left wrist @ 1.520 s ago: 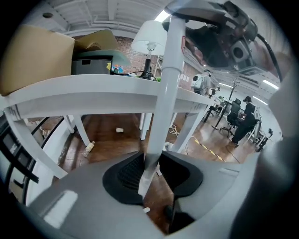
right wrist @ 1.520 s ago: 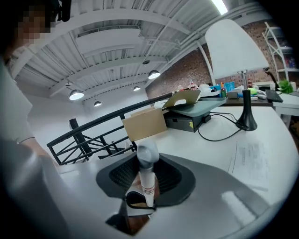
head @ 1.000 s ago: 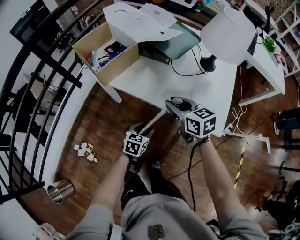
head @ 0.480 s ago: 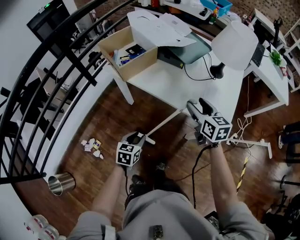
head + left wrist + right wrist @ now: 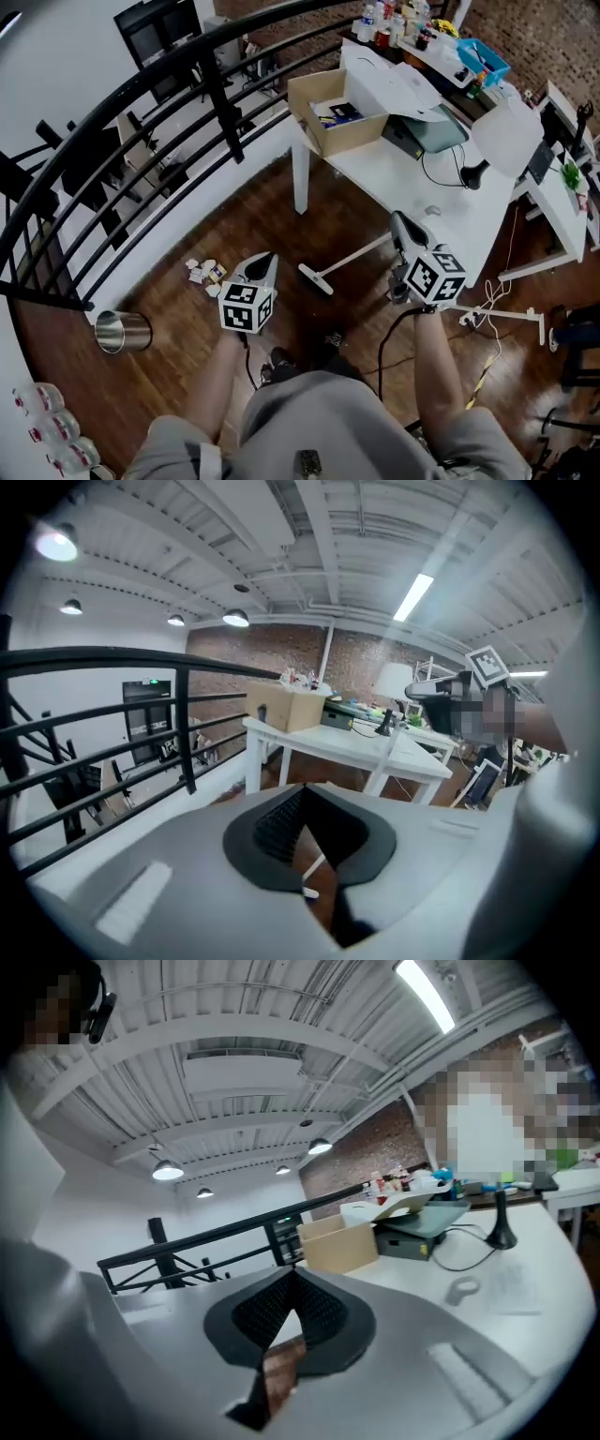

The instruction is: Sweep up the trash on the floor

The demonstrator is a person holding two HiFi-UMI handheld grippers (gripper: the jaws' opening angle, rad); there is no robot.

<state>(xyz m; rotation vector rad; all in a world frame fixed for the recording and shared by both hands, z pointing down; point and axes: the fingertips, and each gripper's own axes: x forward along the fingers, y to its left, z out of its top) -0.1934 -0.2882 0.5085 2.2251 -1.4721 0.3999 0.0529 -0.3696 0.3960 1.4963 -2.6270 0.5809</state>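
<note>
A small pile of crumpled paper trash [image 5: 204,272] lies on the wooden floor by the railing. A white broom [image 5: 347,260] slants from its head on the floor up to the table edge, between my two grippers. My left gripper [image 5: 265,259] hangs between the trash and the broom head, touching neither. Its jaws [image 5: 305,803] have just been closing and are shut with nothing between them. My right gripper [image 5: 399,221] is by the top of the broom handle at the table's front edge. Its jaws [image 5: 291,1279] have also just been closing and are shut on nothing.
A white table [image 5: 394,178] carries a cardboard box [image 5: 336,114], a printer and a lamp [image 5: 506,131]. A black railing [image 5: 141,103] curves along the left. A metal can [image 5: 122,331] lies on the floor at lower left. Cables [image 5: 487,309] trail at the right.
Both grippers have risen. The left one has swung leftward away from the broom's lower end, toward the trash. The head view has turned, so the table now sits further right.
</note>
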